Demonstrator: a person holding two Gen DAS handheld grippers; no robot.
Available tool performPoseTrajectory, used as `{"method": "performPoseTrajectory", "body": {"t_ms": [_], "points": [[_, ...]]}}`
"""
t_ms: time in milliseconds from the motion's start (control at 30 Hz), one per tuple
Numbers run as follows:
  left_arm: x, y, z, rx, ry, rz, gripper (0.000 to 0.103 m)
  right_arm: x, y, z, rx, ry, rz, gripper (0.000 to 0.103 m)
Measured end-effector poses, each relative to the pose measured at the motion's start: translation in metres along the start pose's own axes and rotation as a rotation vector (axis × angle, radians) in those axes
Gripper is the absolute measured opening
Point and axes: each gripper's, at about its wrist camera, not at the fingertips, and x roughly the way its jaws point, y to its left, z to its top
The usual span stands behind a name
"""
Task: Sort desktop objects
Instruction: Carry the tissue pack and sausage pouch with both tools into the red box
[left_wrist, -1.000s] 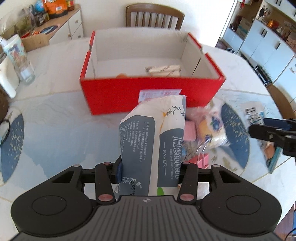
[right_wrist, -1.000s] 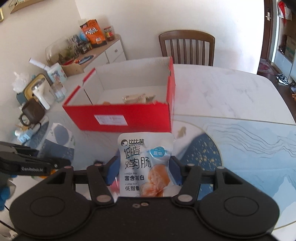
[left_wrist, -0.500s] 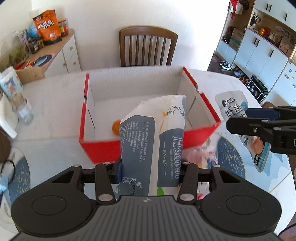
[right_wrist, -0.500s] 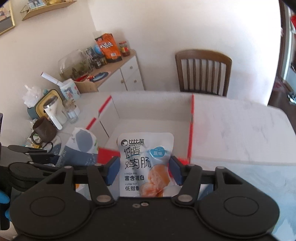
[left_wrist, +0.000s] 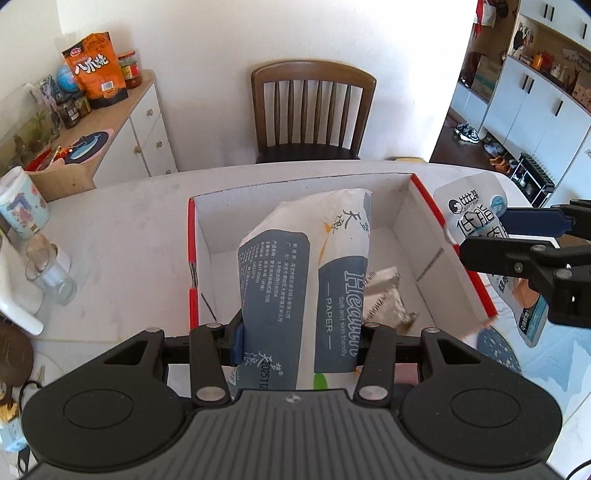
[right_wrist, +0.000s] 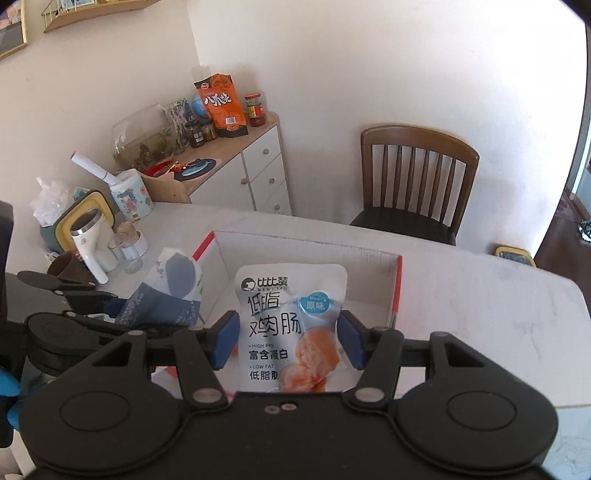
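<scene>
My left gripper (left_wrist: 297, 343) is shut on a white and grey-blue tissue pack (left_wrist: 306, 280), held upright over the open red box (left_wrist: 476, 291). A silvery wrapped packet (left_wrist: 384, 295) lies on the box floor to the right of the pack. My right gripper (right_wrist: 288, 338) is shut on a white chicken-sausage pouch (right_wrist: 291, 325) with an orange picture, held above the box's white inside (right_wrist: 317, 258). In the left wrist view that right gripper (left_wrist: 480, 240) and its pouch (left_wrist: 469, 210) hang at the box's right wall. The tissue pack (right_wrist: 166, 295) shows left in the right wrist view.
A wooden chair (left_wrist: 314, 110) stands behind the white table (left_wrist: 122, 236). At the table's left are a glass (left_wrist: 50, 273), a printed cup (left_wrist: 20, 206) and a white appliance (right_wrist: 90, 243). A sideboard (right_wrist: 236, 162) with jars and an orange snack bag (right_wrist: 221, 105) stands against the wall.
Both grippers moved forward and up from in front of the red box to above it, each keeping its package. The box's inside now lies beneath them.
</scene>
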Motion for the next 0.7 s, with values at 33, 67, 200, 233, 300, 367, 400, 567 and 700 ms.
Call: {"method": "performPoseTrajectory", "body": {"t_ms": [33,67,200,233,300,367,400,567,700], "points": [[0.006,0.002,0.005,-0.002,0.009,-0.001,0.045,0.005,0.0,0.003,-0.005,0.002,-0.005,0.058],[0.011,0.003,0.007,-0.003,0.016,-0.007,0.045,0.009,0.001,0.005,-0.007,0.003,-0.008,0.058],[0.034,0.01,0.025,-0.009,0.043,-0.012,0.045,0.031,0.0,0.013,-0.01,0.014,-0.022,0.058],[0.04,0.012,0.029,-0.006,0.043,-0.006,0.045,0.036,-0.002,0.014,-0.005,0.017,-0.019,0.058],[0.053,0.013,0.036,0.008,0.054,0.007,0.045,0.049,-0.005,0.017,0.007,0.029,-0.016,0.058],[0.067,0.016,0.042,0.009,0.071,0.022,0.045,0.061,-0.007,0.018,0.004,0.043,-0.013,0.058],[0.073,0.017,0.044,0.007,0.083,0.022,0.045,0.067,-0.007,0.018,0.002,0.049,-0.019,0.058],[0.104,0.02,0.049,0.007,0.134,0.01,0.045,0.091,-0.011,0.015,0.0,0.09,-0.018,0.058],[0.126,0.019,0.049,0.008,0.172,0.009,0.045,0.108,-0.009,0.008,-0.026,0.129,-0.028,0.058]]}}
